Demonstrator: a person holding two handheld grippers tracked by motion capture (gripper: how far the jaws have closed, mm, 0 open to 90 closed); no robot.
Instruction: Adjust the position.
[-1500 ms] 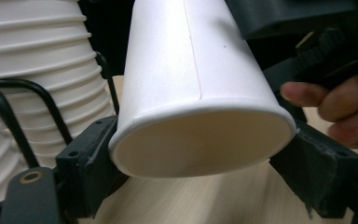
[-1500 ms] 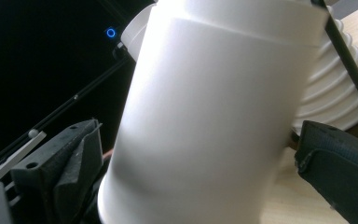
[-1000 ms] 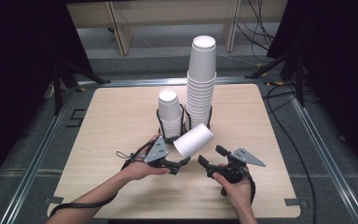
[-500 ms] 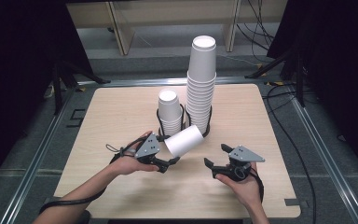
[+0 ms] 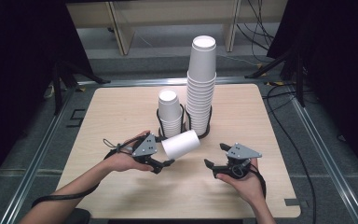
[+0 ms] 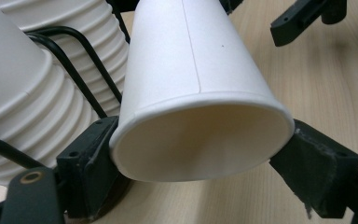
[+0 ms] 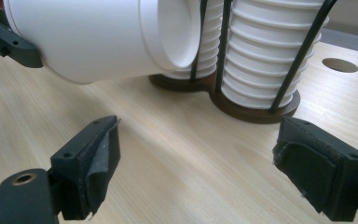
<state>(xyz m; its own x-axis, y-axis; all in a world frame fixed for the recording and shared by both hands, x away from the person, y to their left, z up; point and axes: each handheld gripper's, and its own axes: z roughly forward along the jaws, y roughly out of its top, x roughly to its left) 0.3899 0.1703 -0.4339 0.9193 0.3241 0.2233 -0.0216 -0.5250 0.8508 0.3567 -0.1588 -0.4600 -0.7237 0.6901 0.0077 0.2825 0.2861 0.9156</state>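
1. The left gripper (image 5: 164, 164) has a single white paper cup (image 5: 181, 144) by the rim, its jaws pressed in on either side of the open mouth; in the left gripper view the mouth (image 6: 200, 140) is squeezed slightly out of round.

2. The cup lies tilted on its side above the tabletop (image 5: 121, 112), bottom pointing toward about 1 o'clock, just short of the wire rack (image 5: 182, 122).

3. The rack holds a short stack (image 5: 170, 112) and, at 3 o'clock of it, a tall stack (image 5: 200, 84). The held cup sits at roughly 6 o'clock of the short stack, near it; I cannot tell if they touch.

4. The right gripper (image 5: 216, 165) is at 3 o'clock of the cup, well apart from it. Its jaws have just been closing and now stand part open with nothing between them; in the right gripper view only bare wood lies between its pads (image 7: 98, 163).

5. I judge the cup very light and thin-walled: it will crush or buckle under a firm pinch, and the smooth side may slip.

6. The rolled rim is the stiffest place to hold. A second hold would best go near the bottom, where the base disc stiffens the wall.
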